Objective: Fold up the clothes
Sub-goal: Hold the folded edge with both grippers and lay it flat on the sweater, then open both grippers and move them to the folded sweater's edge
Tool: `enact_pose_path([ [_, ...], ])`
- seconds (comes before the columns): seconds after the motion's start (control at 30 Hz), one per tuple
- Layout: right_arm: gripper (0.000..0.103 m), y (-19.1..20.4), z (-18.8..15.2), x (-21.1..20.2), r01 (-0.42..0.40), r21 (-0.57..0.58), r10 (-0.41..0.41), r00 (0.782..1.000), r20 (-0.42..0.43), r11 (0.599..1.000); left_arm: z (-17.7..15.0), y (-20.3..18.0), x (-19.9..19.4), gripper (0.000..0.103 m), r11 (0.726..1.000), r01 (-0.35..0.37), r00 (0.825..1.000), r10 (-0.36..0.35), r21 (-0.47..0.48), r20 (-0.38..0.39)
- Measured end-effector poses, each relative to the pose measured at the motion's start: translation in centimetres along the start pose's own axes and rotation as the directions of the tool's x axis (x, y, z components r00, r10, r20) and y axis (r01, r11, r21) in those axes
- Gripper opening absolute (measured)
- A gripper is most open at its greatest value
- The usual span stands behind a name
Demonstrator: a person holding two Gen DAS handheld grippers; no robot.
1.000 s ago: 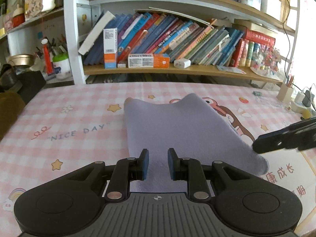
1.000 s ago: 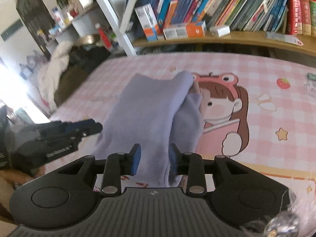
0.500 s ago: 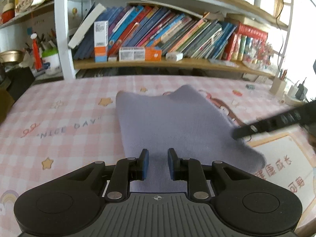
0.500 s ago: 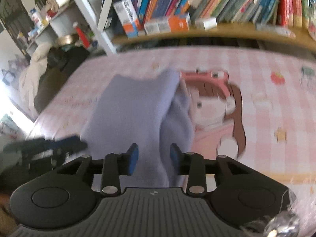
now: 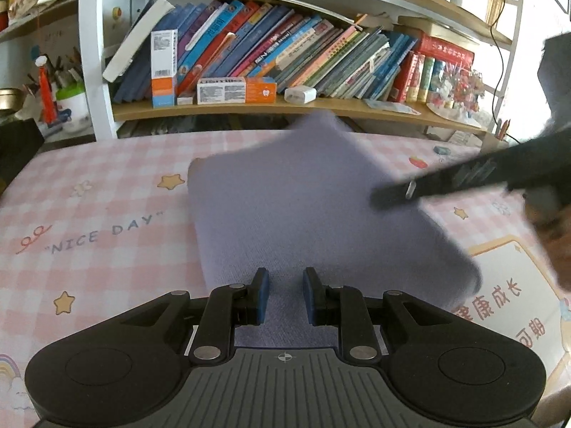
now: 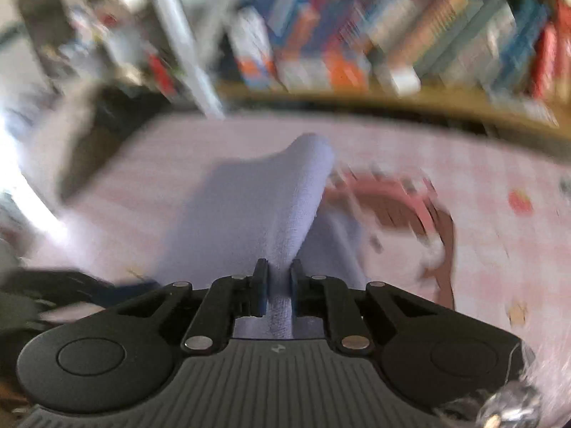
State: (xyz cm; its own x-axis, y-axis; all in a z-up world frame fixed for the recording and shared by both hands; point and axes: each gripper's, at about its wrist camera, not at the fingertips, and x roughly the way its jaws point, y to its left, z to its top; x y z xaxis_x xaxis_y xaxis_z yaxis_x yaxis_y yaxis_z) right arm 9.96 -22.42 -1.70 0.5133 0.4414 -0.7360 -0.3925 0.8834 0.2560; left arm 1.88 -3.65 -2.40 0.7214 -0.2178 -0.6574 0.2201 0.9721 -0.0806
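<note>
A lavender knit cloth (image 5: 303,207) lies folded on the pink checked table cover (image 5: 107,214). My left gripper (image 5: 286,294) hangs over the cloth's near edge with its jaws a little apart; the cloth looks flat between them, not pinched. My right gripper (image 6: 279,285) is closing its jaws on a raised ridge of the cloth (image 6: 285,214), and the pads press on it. In the left wrist view the right gripper (image 5: 385,198) reaches in from the right over the cloth, blurred. The cloth's far right corner stands lifted.
A bookshelf (image 5: 285,107) full of books and boxes runs along the far side of the table. A person's hand (image 5: 549,235) shows at the right edge. A pen holder and cables sit at the far right. The right wrist view is blurred by motion.
The right gripper has moved left across the cloth and shut on a ridge of it. The cloth's far right part has risen. The left gripper has stayed over the near edge.
</note>
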Motion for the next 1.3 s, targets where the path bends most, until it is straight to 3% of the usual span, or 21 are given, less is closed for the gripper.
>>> enact_pose_path([
  [0.07,0.011,-0.8,-0.7,1.9,0.009,0.046,-0.007,0.999,-0.039,0.999,0.1,-0.2,0.1,0.022,1.000,-0.001,1.000,0.001,0.006,-0.003],
  [0.27,0.015,0.3,-0.6,1.8,0.042,-0.034,-0.043,0.999,-0.025,0.999,0.4,-0.3,0.1,0.022,1.000,-0.009,1.000,0.009,0.008,-0.009],
  [0.3,0.019,0.4,-0.6,1.6,0.044,-0.041,-0.045,0.999,-0.021,0.998,0.5,-0.3,0.0,0.024,1.000,-0.010,1.000,0.010,0.006,-0.008],
  [0.37,0.036,0.8,-0.5,0.5,0.058,-0.045,-0.057,0.998,0.014,0.997,0.7,-0.3,-0.7,0.033,1.000,-0.017,1.000,0.017,-0.006,0.009],
  [0.43,0.051,1.2,-0.7,-1.0,0.054,-0.056,-0.050,0.997,0.061,0.997,0.9,-0.2,-1.5,0.054,0.999,-0.028,0.999,0.029,-0.016,0.039],
  [0.5,0.062,1.5,-0.7,-2.3,0.061,-0.054,-0.055,0.994,0.090,0.997,1.1,0.0,-2.1,0.065,0.999,-0.035,0.998,0.036,-0.021,0.058],
  [0.57,0.071,1.6,-0.9,-3.2,0.067,-0.039,-0.063,0.992,0.109,0.997,1.2,0.1,-2.6,0.069,0.999,-0.042,0.996,0.043,-0.023,0.072],
  [0.8,0.082,2.2,-2.2,-5.0,0.141,0.035,-0.144,0.982,0.119,0.989,1.2,0.3,-4.0,0.087,0.997,-0.075,0.992,0.076,-0.008,0.097],
  [1.07,0.091,3.9,-4.9,-6.0,0.245,0.068,-0.250,0.964,0.090,0.967,0.7,0.9,-4.6,0.093,0.996,-0.084,0.993,0.082,0.018,0.084],
  [1.3,0.096,4.9,-6.8,-6.5,0.275,0.106,-0.282,0.958,0.056,0.956,-0.1,1.5,-4.5,0.094,0.999,-0.048,0.997,0.047,0.021,0.055],
])
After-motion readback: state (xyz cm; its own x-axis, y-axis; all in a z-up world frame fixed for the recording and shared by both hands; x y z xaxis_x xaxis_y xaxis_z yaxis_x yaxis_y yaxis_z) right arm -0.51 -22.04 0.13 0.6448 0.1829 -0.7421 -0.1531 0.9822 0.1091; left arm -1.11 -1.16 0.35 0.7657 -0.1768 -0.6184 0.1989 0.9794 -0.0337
